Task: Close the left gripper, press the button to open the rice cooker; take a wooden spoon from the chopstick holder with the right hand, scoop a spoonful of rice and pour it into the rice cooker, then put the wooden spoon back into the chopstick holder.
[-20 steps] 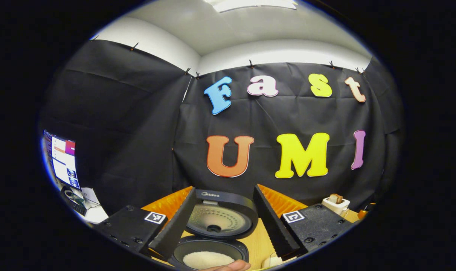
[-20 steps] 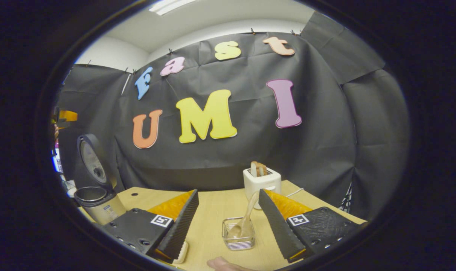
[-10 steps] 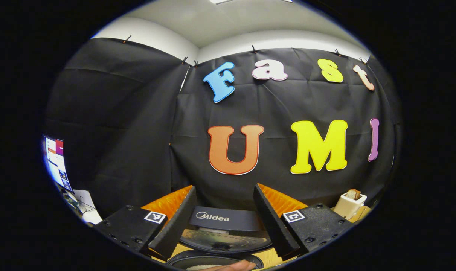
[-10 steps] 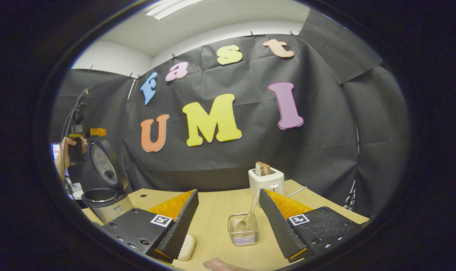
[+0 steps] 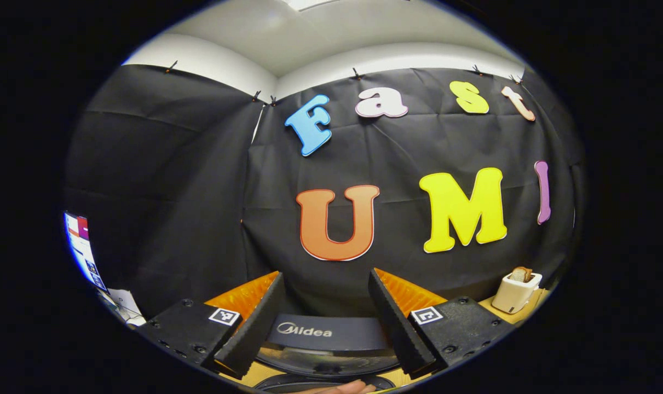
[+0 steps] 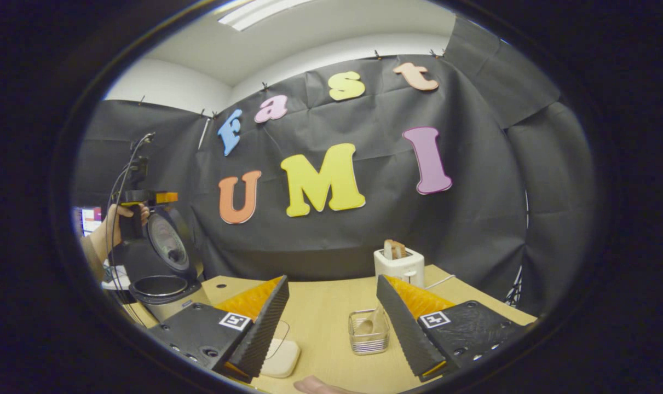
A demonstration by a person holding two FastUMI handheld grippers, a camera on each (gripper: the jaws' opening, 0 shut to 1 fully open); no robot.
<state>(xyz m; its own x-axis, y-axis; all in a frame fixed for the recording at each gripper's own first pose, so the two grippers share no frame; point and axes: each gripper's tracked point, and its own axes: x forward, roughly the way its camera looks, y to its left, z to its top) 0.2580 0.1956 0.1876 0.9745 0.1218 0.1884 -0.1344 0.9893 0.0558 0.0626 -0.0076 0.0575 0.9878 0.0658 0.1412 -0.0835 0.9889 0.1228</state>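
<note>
Since 1 second ago the right gripper point(image 6: 331, 323), jaws spread and empty, has drifted toward the chopstick holder point(image 6: 368, 332) right of the open rice cooker point(image 6: 161, 273); left gripper point(image 5: 326, 317) also gapes; it should pinch the wooden spoon point(image 6: 370, 324) handle squarely

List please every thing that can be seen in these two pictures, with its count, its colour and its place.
rice cooker: one, dark, lid raised, table's left end
toaster: one, white, bread in its slots, back of table
chopstick holder: one, clear, mid table
wooden spoon: one, pale wood, inside the holder
pad: one, cream, flat on table
table: one, light wood
screen: one, lit, far left
left gripper: jaws open, above cooker lid
right gripper: jaws open, above table
hand: one, holding the left gripper
</note>
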